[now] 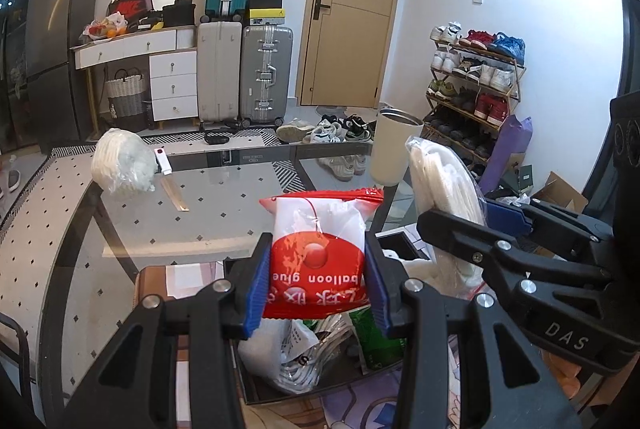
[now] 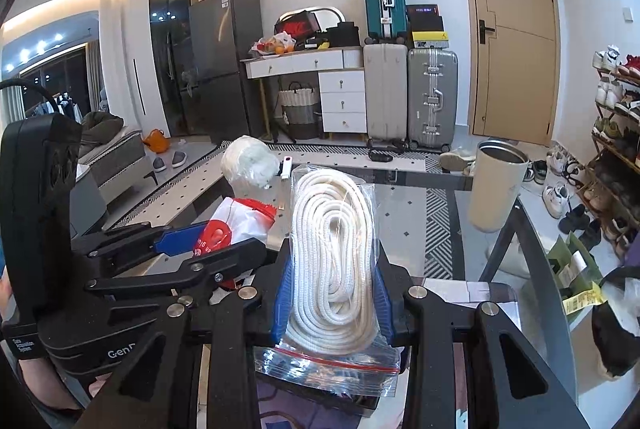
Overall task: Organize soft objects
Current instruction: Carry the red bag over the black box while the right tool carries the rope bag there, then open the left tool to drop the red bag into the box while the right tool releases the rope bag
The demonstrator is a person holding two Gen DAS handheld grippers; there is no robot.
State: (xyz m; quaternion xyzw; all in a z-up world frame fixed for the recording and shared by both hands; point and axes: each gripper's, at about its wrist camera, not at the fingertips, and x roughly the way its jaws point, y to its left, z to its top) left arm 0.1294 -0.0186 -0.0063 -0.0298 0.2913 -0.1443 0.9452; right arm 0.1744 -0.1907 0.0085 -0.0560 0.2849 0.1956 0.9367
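As we look along the left gripper (image 1: 318, 281), its fingers clench a red-and-white packet (image 1: 318, 241), upright above the box (image 1: 320, 361), lower edge hidden. In the right view, the right gripper (image 2: 334, 293) clamps an upright rope bag (image 2: 332, 261) over the glass surface (image 2: 420, 213).

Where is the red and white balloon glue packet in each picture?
Left wrist view: the balloon glue packet is at the lower centre, squeezed between the left gripper jaws.
Right wrist view: the same packet is at the left of centre, partly hidden behind the left gripper's arm.
Shared landmark: the cream tumbler standing on the glass table.
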